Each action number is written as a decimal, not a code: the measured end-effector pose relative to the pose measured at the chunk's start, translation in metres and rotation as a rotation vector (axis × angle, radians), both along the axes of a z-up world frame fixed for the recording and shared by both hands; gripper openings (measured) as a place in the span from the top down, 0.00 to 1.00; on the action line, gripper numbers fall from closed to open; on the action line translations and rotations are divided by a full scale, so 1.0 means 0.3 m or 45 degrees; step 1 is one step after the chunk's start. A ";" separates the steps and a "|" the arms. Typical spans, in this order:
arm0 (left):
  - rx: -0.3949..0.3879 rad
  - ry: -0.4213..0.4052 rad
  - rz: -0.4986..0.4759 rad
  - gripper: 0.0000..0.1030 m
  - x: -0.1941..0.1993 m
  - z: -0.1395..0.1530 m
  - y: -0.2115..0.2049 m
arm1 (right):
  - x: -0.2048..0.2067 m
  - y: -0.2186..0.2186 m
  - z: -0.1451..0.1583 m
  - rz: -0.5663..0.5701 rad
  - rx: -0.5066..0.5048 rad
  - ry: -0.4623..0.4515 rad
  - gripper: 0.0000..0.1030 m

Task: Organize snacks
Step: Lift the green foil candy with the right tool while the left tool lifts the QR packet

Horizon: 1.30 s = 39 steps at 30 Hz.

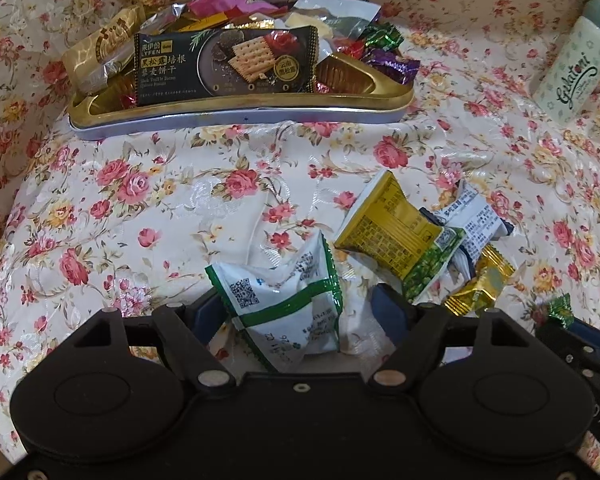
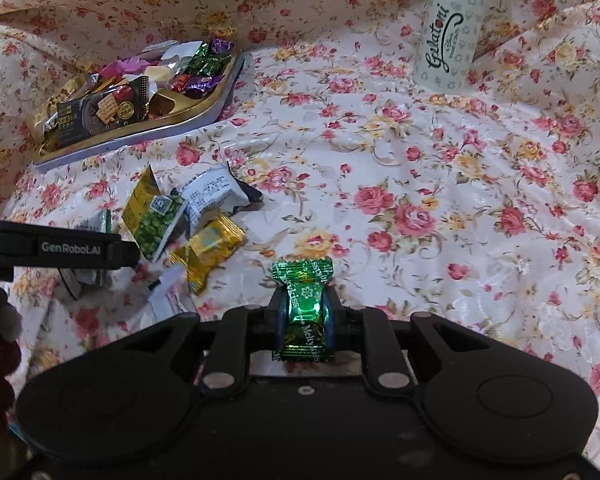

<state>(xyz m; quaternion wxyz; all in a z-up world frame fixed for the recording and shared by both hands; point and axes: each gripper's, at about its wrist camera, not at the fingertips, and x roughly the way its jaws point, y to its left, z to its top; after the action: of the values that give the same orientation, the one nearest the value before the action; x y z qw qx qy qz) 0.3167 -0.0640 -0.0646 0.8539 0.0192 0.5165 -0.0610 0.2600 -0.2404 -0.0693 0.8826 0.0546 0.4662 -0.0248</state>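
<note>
Left wrist view: left gripper (image 1: 296,312) has its jaws spread wide, and a white snack packet with green edging (image 1: 284,300) sits between the blue fingers (image 1: 388,308), loose on the floral tablecloth (image 1: 140,208); pads not pressing it. Just right of it is a small heap: a yellow packet with printed text (image 1: 388,224), a green pea-print packet (image 1: 432,268), a white and dark blue packet (image 1: 476,224), and a gold foil candy (image 1: 480,284). Far side of the cloth: a gold tray with a grey rim (image 1: 240,114), piled with wrapped sweets, a black cracker packet (image 1: 224,66) lying on top at the front. A pale cylindrical tin with script lettering (image 1: 568,76) stands well apart at right.

Right wrist view: right gripper (image 2: 304,312) is clamped on a green foil candy (image 2: 304,304), held above the cloth, wrapper ends sticking out past both sides of the pads. Tray is at upper left here, well apart from the candy.
</note>
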 end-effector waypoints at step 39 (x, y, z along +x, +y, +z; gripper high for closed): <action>-0.052 -0.088 -0.098 0.47 -0.069 0.024 0.018 | -0.089 0.039 -0.028 0.111 -0.141 -0.161 0.81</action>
<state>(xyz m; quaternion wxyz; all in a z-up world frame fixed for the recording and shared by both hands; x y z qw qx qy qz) 0.2961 -0.0585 -0.0574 0.8685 0.0236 0.4841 -0.1036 0.2331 -0.2286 -0.0777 0.9123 -0.0131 0.4092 -0.0085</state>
